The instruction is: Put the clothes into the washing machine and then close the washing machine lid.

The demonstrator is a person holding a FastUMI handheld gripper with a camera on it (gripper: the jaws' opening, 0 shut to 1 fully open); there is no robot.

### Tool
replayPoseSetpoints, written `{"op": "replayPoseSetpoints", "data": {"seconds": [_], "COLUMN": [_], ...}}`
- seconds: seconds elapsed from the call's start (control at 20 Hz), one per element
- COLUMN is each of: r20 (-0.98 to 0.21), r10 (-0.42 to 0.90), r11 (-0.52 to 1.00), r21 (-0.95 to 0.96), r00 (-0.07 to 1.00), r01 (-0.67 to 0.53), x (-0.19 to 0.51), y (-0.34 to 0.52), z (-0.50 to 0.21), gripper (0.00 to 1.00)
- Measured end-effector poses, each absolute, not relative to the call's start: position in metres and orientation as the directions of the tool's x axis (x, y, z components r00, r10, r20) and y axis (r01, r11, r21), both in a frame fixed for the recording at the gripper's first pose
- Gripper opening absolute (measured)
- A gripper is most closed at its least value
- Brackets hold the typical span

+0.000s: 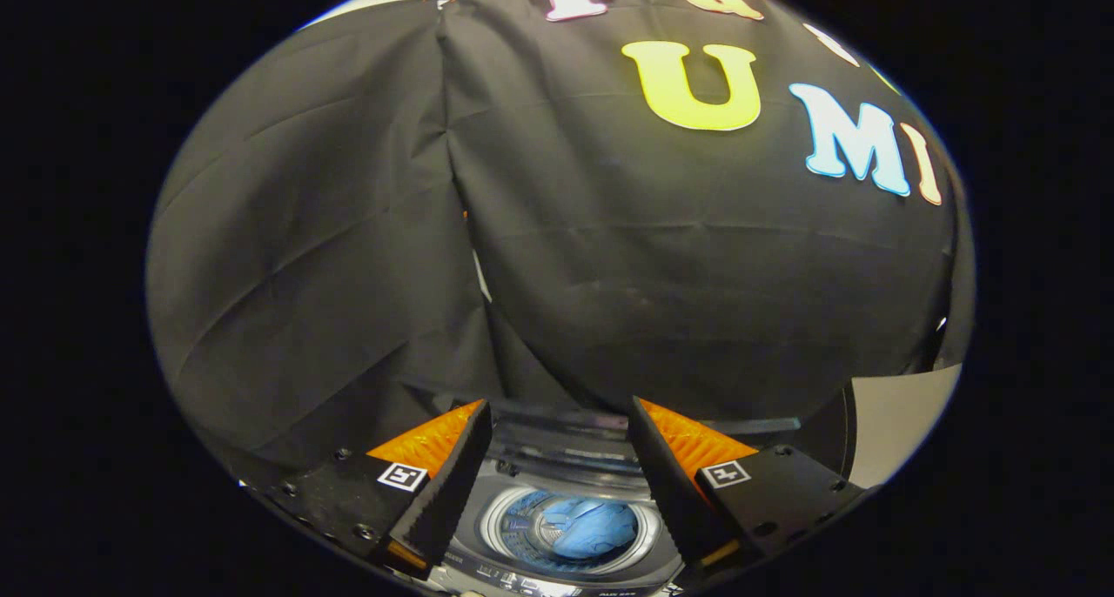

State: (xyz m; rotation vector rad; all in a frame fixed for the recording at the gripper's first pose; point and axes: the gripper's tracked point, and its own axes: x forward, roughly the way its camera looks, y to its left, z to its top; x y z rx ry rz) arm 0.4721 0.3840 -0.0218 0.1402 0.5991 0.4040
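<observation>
Presently, gripper view, taken from above the machine:

Tongs: the gripper [560,423] hangs high over the washing machine [566,493], its two fingers spread wide apart and grasping nothing.

Clothes: a blue garment [594,527] lies inside the drum [522,517], below and between the fingers, well apart from both.

Lid: the lid [566,436] stands raised at the back of the opening, just beyond the fingertips; closing it is, in my judgement, the step outstanding.

Risk one: the lid looks smooth and dark, thin at its edge. Open fingers pushing on it from this height could slide off and let it drop hard.

Risk two: the garment is soft and crumpled, heaped to one side of the drum. Whether any fold rides over the rim I cannot tell; a stray fold would be pinched under the lid.

Risk three: the booth wall [609,275], a loose creased cloth, hangs close behind the machine. A reach to the lid's far edge could snag it.

Drum: round, pale ring at the mouth, ribbed inside.

Top panel: grey, glossy, with a control strip [557,580] nearest the tongs.
</observation>
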Motion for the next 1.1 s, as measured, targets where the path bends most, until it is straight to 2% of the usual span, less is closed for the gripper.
{"op": "replayPoseSetpoints", "data": {"seconds": [0.2, 0.4, 0.7, 0.8, 0.85, 1.1], "r20": [-0.565, -0.564, -0.620, -0.650, -0.607, -0.577], "r10": [0.335, 0.300, 0.274, 0.297, 0.287, 0.272], "r11": [0.940, 0.948, 0.962, 0.955, 0.957, 0.962], "r21": [0.256, 0.268, 0.168, 0.201, 0.221, 0.192], "r00": [0.754, 0.769, 0.735, 0.700, 0.741, 0.770], "r01": [-0.226, -0.173, -0.217, -0.219, -0.190, -0.196], "x": [0.504, 0.529, 0.523, 0.511, 0.516, 0.511], "y": [0.373, 0.369, 0.383, 0.387, 0.383, 0.385], "z": [-0.039, -0.042, -0.069, -0.084, -0.079, -0.079], "gripper": [0.98, 0.98, 0.99, 0.98, 0.99, 0.98]}}
